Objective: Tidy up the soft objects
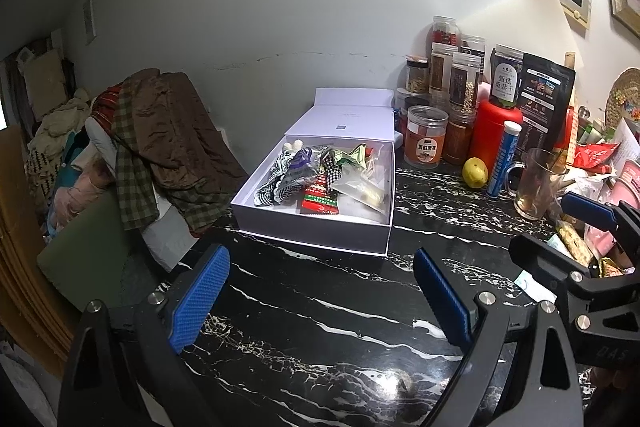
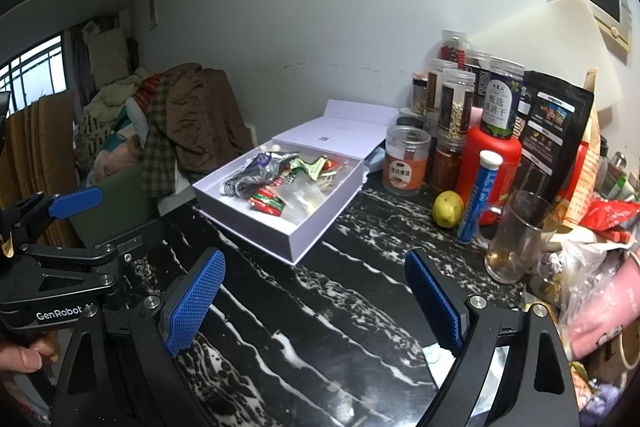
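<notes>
An open white box (image 1: 312, 231) (image 2: 280, 241) sits on the black marble table, its lid folded back. Inside lie several soft packets: black-and-white patterned pouches (image 1: 280, 183), a red and green sachet (image 1: 318, 201) (image 2: 267, 203), and a clear plastic bag (image 1: 362, 187) (image 2: 298, 197). My left gripper (image 1: 320, 295) is open over bare table in front of the box, nothing between its blue pads. My right gripper (image 2: 316, 299) is also open and empty, nearer the table's right side. Each gripper shows at the edge of the other's view.
Jars (image 1: 426, 137), a red canister (image 1: 496, 135), a blue tube (image 1: 502, 159), a lemon (image 1: 475, 173) and a glass mug (image 1: 536, 183) crowd the back right. Packets and bags (image 2: 592, 267) pile at the right edge. A chair heaped with clothes (image 1: 160, 143) stands left of the table.
</notes>
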Action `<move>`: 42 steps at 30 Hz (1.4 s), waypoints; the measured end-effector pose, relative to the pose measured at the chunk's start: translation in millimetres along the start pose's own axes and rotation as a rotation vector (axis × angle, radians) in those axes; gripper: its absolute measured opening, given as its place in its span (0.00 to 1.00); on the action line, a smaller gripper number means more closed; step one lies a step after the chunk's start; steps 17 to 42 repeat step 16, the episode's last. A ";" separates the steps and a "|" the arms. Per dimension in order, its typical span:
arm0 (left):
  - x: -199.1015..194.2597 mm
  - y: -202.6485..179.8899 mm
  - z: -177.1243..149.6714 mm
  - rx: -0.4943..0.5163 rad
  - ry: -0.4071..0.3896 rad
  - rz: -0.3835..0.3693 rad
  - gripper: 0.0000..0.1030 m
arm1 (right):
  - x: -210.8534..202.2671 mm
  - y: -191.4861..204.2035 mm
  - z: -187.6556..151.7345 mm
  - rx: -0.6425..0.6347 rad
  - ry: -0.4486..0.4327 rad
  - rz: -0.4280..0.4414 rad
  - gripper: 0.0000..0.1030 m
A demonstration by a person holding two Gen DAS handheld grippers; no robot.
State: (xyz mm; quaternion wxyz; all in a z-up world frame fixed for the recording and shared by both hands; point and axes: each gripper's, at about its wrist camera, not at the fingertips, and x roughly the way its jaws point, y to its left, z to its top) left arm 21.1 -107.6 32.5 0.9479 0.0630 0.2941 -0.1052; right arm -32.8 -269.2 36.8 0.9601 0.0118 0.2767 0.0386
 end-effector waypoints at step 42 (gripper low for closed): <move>9.8 2.7 -2.4 -0.003 0.017 -0.002 0.92 | 9.0 -5.3 -3.4 0.014 0.022 -0.006 0.90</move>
